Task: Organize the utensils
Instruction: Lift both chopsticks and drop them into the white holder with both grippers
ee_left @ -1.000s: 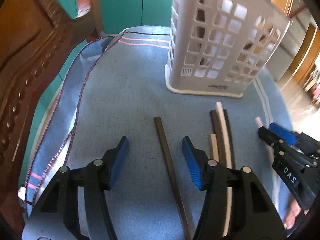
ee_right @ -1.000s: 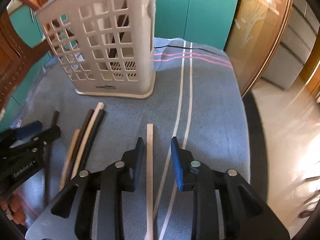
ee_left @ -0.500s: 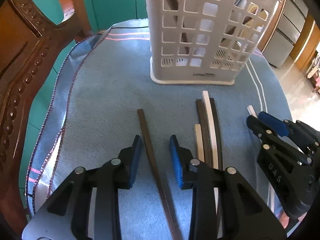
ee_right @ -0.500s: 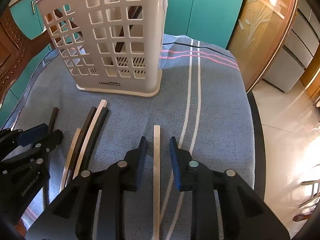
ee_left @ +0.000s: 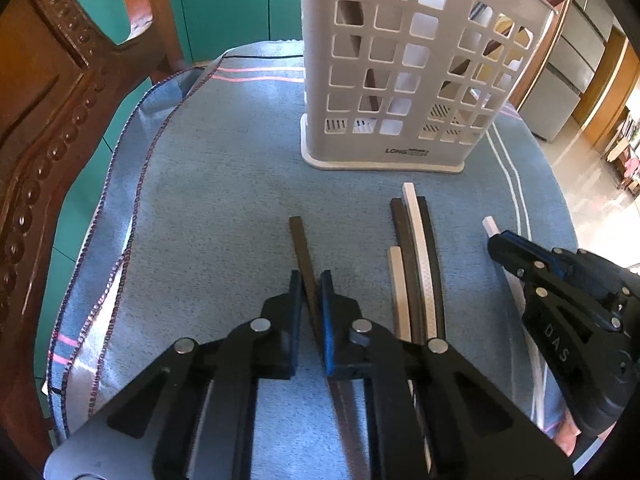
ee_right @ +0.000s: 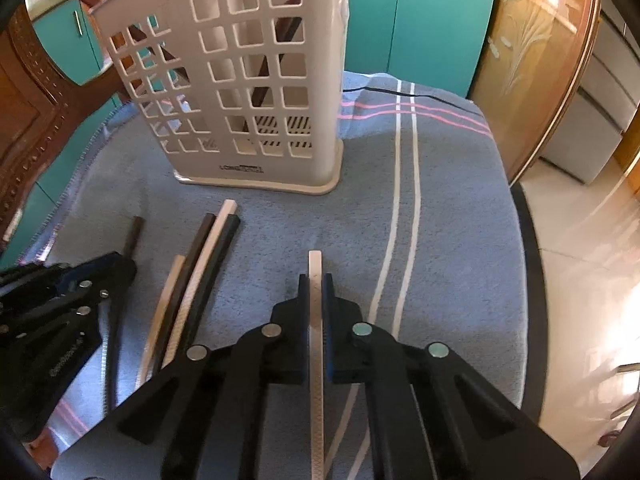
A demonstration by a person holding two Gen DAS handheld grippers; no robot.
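Dark chopstick (ee_left: 303,249) pinched in the left gripper (ee_left: 311,285), white chopstick (ee_right: 315,280) in the right gripper (ee_right: 315,286).
Perforated utensil holder (ee_left: 404,64) stands ahead of both; four loose chopsticks (ee_left: 414,252) lie between them.

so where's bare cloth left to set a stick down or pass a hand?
Free: blue cloth between the carved wooden chair and the dark stick; also right of the white stripes. Crowded: the four-stick bundle before the white slotted plastic basket, flanked by both grippers.
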